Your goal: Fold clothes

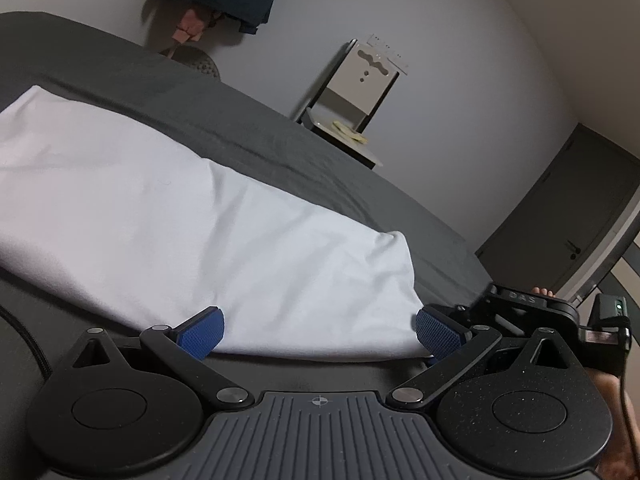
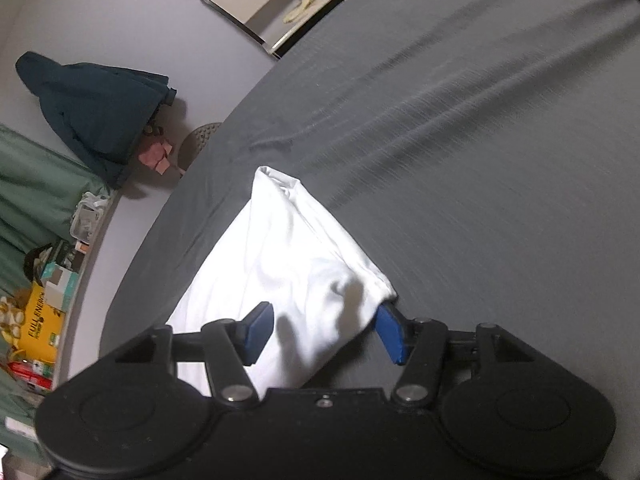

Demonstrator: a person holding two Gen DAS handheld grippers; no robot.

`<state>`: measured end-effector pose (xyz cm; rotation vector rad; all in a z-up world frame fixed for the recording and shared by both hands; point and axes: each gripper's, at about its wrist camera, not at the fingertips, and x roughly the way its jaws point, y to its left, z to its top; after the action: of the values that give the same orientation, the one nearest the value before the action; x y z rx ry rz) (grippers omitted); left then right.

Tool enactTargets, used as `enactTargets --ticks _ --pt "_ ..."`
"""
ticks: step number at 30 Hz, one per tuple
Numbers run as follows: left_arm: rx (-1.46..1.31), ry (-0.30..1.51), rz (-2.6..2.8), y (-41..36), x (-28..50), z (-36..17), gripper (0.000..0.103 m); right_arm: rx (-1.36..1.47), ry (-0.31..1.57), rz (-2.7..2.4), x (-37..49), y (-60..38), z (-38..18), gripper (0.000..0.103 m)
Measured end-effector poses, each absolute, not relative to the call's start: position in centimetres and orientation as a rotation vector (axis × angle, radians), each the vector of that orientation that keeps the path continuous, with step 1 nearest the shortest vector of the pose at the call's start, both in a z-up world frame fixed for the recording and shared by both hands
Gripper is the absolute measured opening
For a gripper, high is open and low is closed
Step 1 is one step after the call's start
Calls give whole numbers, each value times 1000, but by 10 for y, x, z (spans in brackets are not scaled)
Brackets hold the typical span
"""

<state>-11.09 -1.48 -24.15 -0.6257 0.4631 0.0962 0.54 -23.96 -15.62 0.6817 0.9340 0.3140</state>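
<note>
A dark grey bed sheet [image 2: 480,140] fills most of both views. A white folded garment [image 1: 160,208] lies on it, stretching from the left edge to lower centre of the left wrist view. The left gripper [image 1: 318,332] stands wide, with the garment's near edge between its blue pads, apparently unpressed. The right gripper [image 2: 326,332] is spread partway over the garment's corner. At far left of the right view, a yellow box [image 2: 40,326] reads "FULL ENERG".
</note>
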Motion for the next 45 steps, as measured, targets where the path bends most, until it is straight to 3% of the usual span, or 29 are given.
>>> enactTargets --ticks 5,9,11,17,22,27,31,37,41,45 --pt "-624 444 81 -16 -111 -240 103 629 855 307 6 -230 -157 54" --pt "-616 419 81 -16 -112 -236 103 584 799 290 0 -225 -157 43" --pt "-621 428 89 -13 -109 -238 103 592 809 309 -1 -225 -157 19" --pt "-605 493 114 -13 -103 -245 103 514 702 344 -16 -213 -133 16" --pt "-727 340 132 17 -124 -206 103 360 584 432 -30 -186 -97 15" --pt "-740 353 190 100 -123 -139 103 154 492 526 -47 -137 -64 15" --pt "-782 388 171 177 -118 -121 103 54 425 590 -64 -95 -48 14" --pt "-1070 314 154 248 -145 -161 103 -98 351 720 -95 -15 -41 14" --pt "-1122 402 141 263 -148 -184 103 -191 356 837 -114 40 -55 14" --pt "-1149 365 176 269 -151 -192 103 -285 402 950 -130 87 -83 14"
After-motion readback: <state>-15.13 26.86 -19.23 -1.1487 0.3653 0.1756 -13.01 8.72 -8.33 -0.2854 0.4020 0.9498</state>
